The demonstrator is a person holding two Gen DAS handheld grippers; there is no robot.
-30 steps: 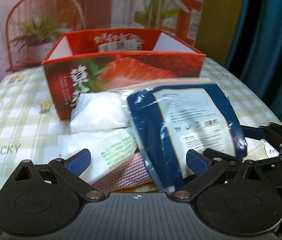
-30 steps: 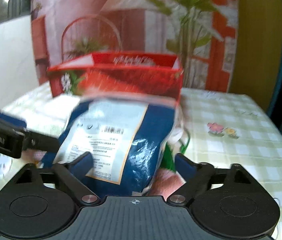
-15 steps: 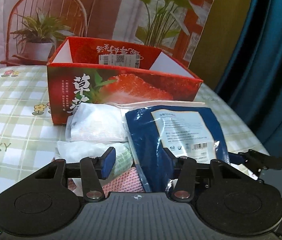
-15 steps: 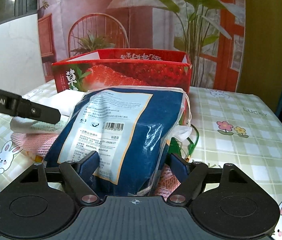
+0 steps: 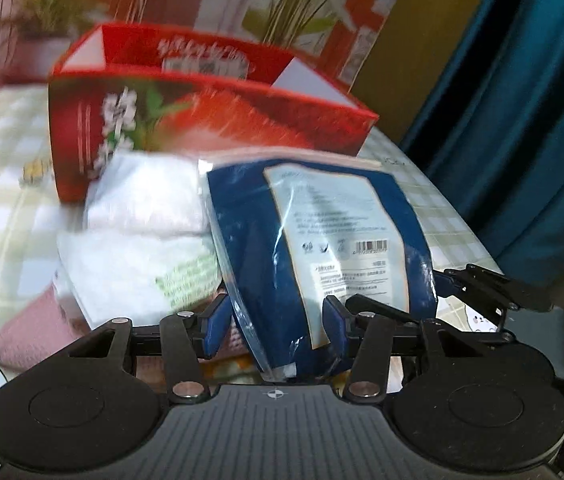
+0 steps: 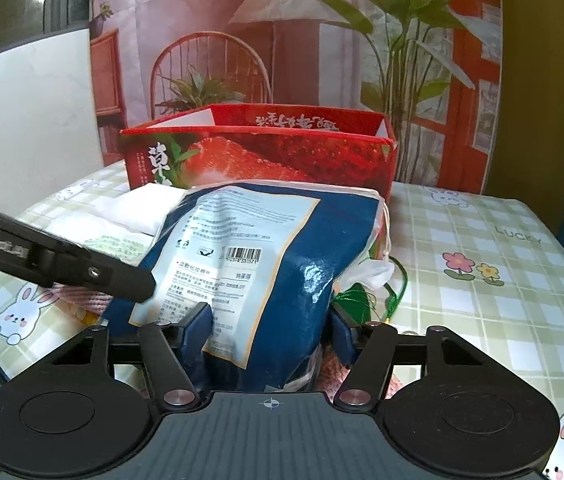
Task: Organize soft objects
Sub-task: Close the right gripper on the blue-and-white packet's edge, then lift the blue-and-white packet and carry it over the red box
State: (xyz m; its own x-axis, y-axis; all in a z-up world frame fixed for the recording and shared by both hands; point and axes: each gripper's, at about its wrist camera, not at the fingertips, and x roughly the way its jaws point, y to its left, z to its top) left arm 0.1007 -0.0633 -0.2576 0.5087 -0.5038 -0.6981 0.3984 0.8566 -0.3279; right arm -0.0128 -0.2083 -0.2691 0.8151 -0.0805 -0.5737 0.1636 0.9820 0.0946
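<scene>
The red strawberry-print carton [image 6: 257,156] stands open-topped at the back of the checked tabletop [image 6: 482,280]; its inside is hidden from both views. In front of it lies the glossy blue plastic packet [image 6: 282,264] with a pale printed label and barcode, resting on crinkly white bags [image 5: 141,240] and a pink waffle-knit cloth [image 5: 25,332]. The left tongs [image 5: 273,326] are clamped on the packet's near end, having closed in from the wider gap half a second ago. The right tongs [image 6: 271,330] pinch the same packet, tighter than before. The left view is blurred, so the white bags' print is illegible.
</scene>
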